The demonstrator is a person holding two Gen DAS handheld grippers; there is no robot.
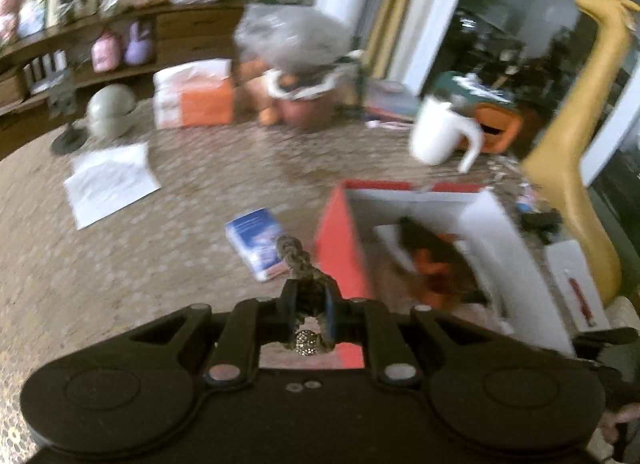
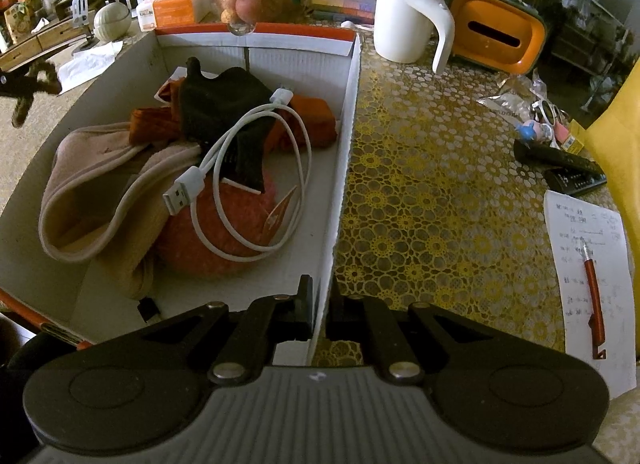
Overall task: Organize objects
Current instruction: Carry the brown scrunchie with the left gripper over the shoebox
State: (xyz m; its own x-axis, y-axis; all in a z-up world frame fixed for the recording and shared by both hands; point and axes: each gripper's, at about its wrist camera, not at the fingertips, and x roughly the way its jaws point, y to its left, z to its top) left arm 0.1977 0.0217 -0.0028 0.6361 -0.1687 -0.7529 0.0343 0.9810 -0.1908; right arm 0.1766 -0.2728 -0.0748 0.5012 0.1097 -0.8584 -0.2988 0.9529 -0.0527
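— While my left gripper (image 1: 311,306) is clamped on the braided bracelet (image 1: 298,260), where's it hanging?
— Just left of the box (image 2: 344,136); my right gripper (image 2: 320,304) pinches the box's side wall.

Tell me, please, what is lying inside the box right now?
In the box: a white USB cable on top, over a black cloth, orange fabric, a beige cloth and a reddish round item. Anything beneath these is covered.
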